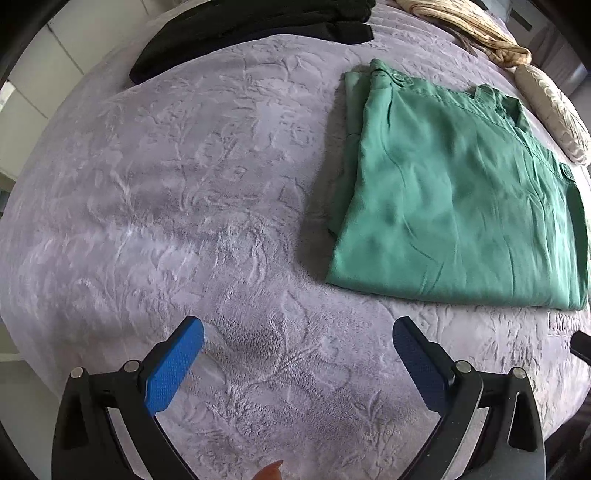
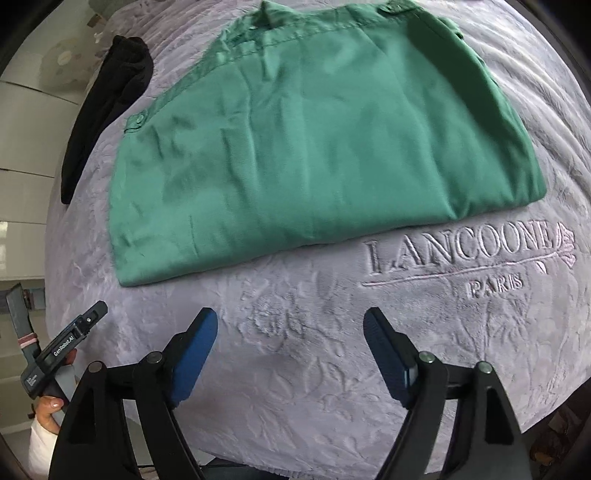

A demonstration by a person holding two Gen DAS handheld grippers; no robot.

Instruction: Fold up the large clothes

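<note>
Lavender plush bedspread (image 2: 295,369) fills both my views. Nearest, my left claw (image 1: 297,341) and right claw (image 2: 290,325) hang spread wide and empty above bare blanket. Beyond them the green garment (image 2: 314,147) lies folded flat, apparently finished. Farther off, dark clothes (image 1: 251,33), possibly folded already, sit out of the way.

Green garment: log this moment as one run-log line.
green garment: folded flat on grey blanket | left gripper: jaws open, empty | right gripper: jaws open, empty | black clothes: folded, apart
</note>
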